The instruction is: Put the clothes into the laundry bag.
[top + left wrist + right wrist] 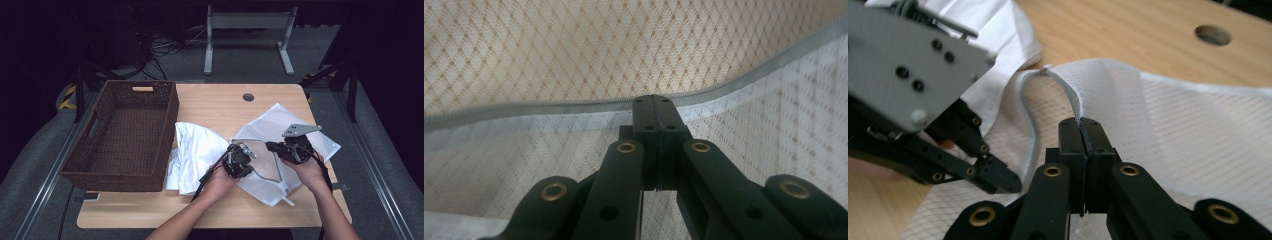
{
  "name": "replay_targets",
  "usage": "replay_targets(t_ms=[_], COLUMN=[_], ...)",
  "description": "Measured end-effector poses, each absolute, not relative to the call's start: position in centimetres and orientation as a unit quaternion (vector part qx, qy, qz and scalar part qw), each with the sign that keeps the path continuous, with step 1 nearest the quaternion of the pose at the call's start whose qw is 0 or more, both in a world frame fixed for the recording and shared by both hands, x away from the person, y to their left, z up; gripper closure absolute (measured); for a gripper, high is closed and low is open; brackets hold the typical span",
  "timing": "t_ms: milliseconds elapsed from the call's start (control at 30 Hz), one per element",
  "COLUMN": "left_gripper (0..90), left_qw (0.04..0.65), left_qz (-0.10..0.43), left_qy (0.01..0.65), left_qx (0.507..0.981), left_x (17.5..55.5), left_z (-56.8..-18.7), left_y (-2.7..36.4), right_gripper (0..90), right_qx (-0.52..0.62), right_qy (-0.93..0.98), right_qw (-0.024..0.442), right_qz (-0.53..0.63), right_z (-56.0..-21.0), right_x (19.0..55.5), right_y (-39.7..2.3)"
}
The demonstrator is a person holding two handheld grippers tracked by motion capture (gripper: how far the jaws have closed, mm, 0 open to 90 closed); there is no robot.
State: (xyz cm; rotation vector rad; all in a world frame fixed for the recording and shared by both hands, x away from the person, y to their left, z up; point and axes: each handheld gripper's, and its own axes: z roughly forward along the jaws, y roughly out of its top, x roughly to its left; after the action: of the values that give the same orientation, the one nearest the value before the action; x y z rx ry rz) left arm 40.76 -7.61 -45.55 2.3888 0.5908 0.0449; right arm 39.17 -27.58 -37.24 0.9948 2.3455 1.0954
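Observation:
A white mesh bag lies on the right half of the wooden table, its mouth lifted and held apart. My left gripper is shut on the bag's grey zip edge, with the mesh spread behind it. My right gripper faces it, shut on the other lip of the mouth. In the right gripper view my left gripper sits close by at the lower left. A crumpled white cloth lies just left of the bag.
A dark wicker basket stands on the left part of the table, touching the white cloth. A round cable hole is at the table's far edge. Beyond the table, a grey metal frame and cables rest on the floor.

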Motion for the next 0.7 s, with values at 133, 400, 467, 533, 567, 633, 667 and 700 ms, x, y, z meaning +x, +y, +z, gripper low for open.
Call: replay_targets(t_ms=[133, 400, 467, 533, 567, 633, 667, 700], left_gripper=[90.0, 90.0, 90.0, 90.0, 90.0, 90.0, 90.0, 90.0], left_qw=[0.333, 0.326, 0.326, 0.325, 0.324, 0.326, 0.327, 0.327], left_qz=[0.014, 0.014, 0.013, 0.012, 0.010, 0.004, 0.001, -0.002], left_qy=[0.227, 0.221, 0.221, 0.217, 0.216, 0.218, 0.220, 0.221], left_qx=[0.915, 0.919, 0.919, 0.921, 0.921, 0.920, 0.919, 0.919], left_x=[40.8, 40.8, 40.9, 40.9, 40.9, 41.0, 41.0, 41.1], left_z=[-45.5, -45.4, -45.4, -45.4, -45.4, -45.4, -45.4, -45.5], left_y=[-7.5, -7.5, -7.5, -7.4, -7.3, -7.2, -7.2, -7.2], right_gripper=[89.0, 89.0, 89.0, 89.0, 89.0, 89.0, 89.0, 89.0], right_qx=[0.350, 0.345, 0.343, 0.343, 0.343, 0.344, 0.343, 0.343], right_qy=[0.823, 0.802, 0.793, 0.787, 0.785, 0.784, 0.787, 0.789], right_qw=[0.202, 0.226, 0.228, 0.232, 0.232, 0.228, 0.227, 0.225], right_qz=[0.400, 0.433, 0.448, 0.458, 0.460, 0.463, 0.459, 0.458], right_z=[-35.4, -32.0, -31.3, -30.6, -30.4, -30.4, -30.6, -30.8], right_x=[39.5, 40.0, 40.0, 40.1, 40.1, 40.2, 40.2, 40.2], right_y=[-28.2, -29.0, -29.3, -29.5, -29.6, -29.7, -29.7, -29.7])
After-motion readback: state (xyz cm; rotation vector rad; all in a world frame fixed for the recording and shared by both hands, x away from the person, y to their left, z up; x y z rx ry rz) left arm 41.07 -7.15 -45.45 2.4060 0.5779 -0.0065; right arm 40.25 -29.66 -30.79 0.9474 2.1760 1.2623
